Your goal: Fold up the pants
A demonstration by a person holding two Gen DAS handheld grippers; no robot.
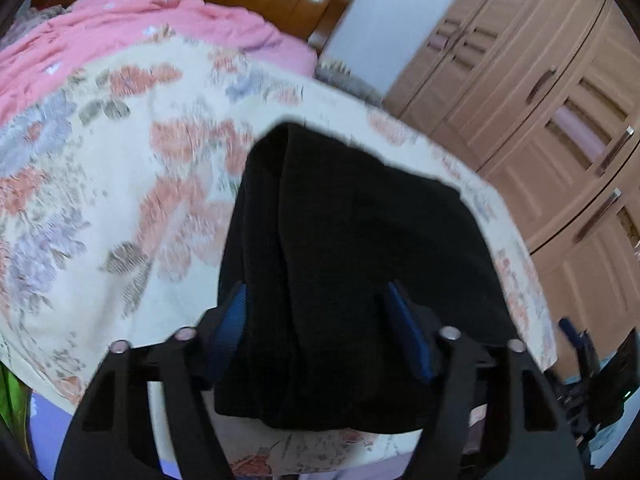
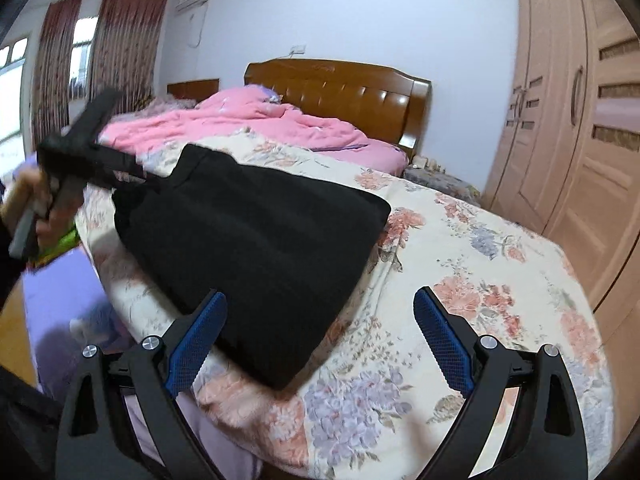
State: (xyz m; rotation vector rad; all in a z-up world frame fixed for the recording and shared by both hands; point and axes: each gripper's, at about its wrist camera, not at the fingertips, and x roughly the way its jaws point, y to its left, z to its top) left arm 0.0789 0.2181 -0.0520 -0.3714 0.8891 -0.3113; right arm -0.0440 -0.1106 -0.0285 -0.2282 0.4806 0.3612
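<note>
The black pants (image 2: 256, 240) lie folded in a compact stack on the floral bedspread (image 2: 460, 240), near the bed's front left corner. In the left wrist view the pants (image 1: 352, 264) fill the space between my left gripper's blue pads (image 1: 232, 320); the left gripper (image 1: 320, 320) straddles the thick fold with its jaws apart, and a firm pinch does not show. It also shows in the right wrist view (image 2: 144, 178) at the pants' far end. My right gripper (image 2: 320, 332) is open and empty, with its left pad (image 2: 196, 344) just by the pants' near edge.
A pink quilt (image 2: 256, 120) is heaped at the head of the bed by the wooden headboard (image 2: 340, 92). A tall wooden wardrobe (image 2: 580, 140) stands to the right. Purple bedding (image 2: 60, 300) hangs at the bed's left side. Curtains and a window are far left.
</note>
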